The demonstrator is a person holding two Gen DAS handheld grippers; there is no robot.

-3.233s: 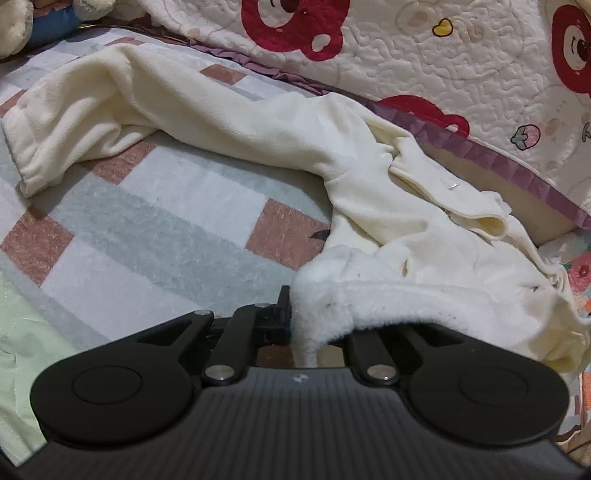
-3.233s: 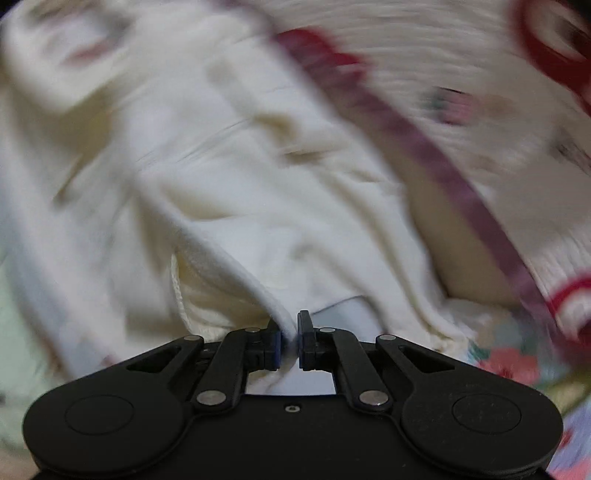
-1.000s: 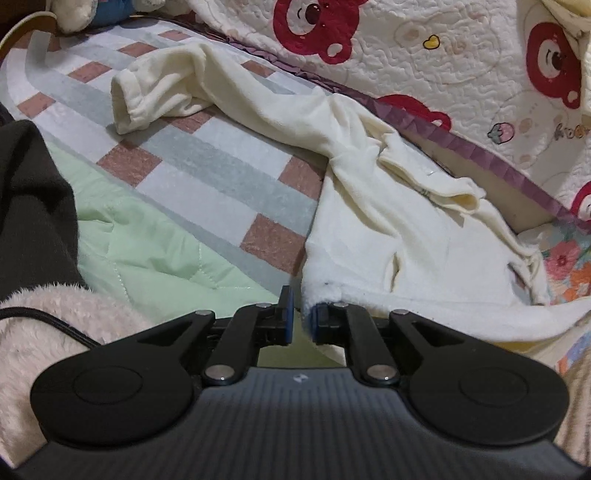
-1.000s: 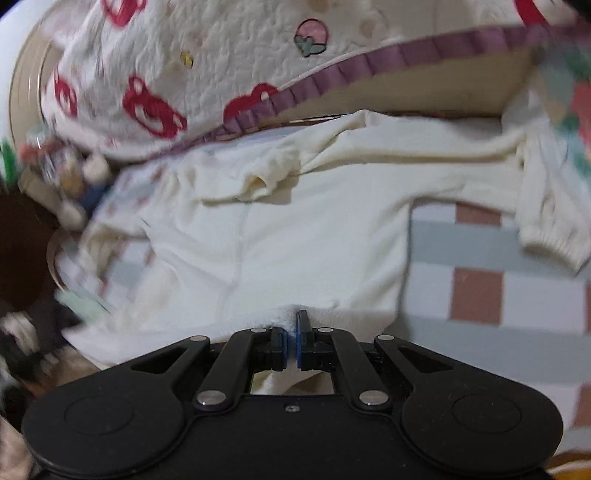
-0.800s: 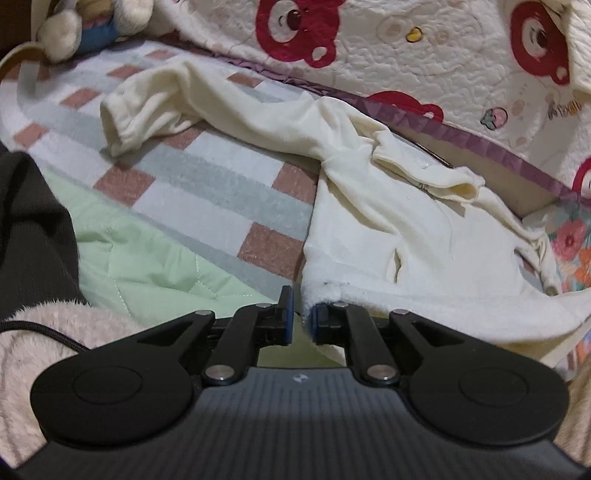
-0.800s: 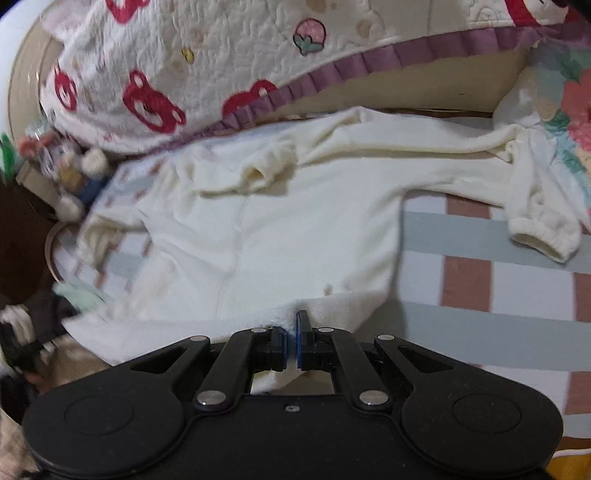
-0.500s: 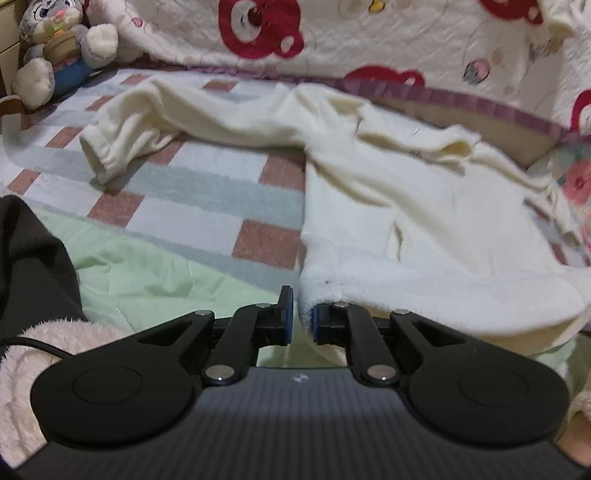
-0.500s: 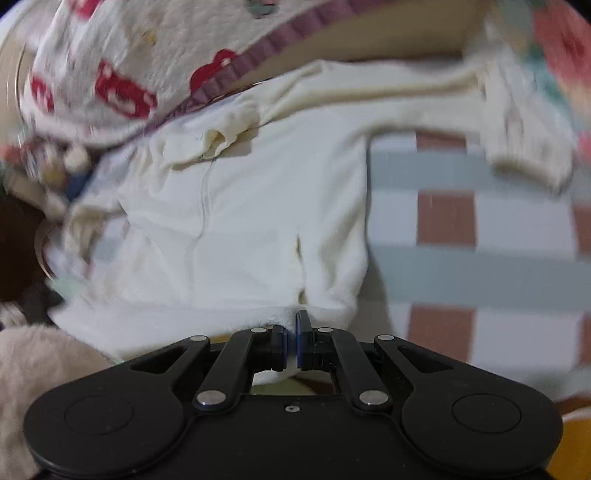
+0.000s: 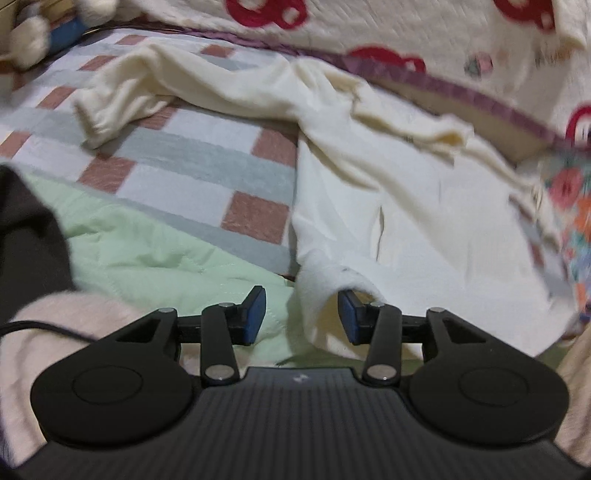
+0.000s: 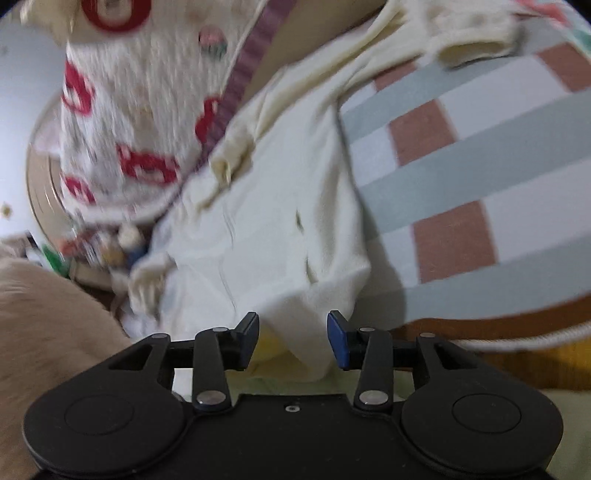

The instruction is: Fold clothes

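1. The cream sweater lies spread on the checked blanket, with its top against the bear quilt and its bottom hem toward me.
2. My left tongs are opening. One hem corner hangs between the jaws, and the pads do not press on it.
3. My right tongs are opening too. The other hem corner sits between the jaws, loose.
4. I judge this step is laying the sweater flat and letting go of the hem.
5. Next I should take a sleeve, which lies out on the blanket beside the sweater body, and bring it over the body.
6. I can read no brand, label or writing; the quilt shows only red bear pictures, blurred.
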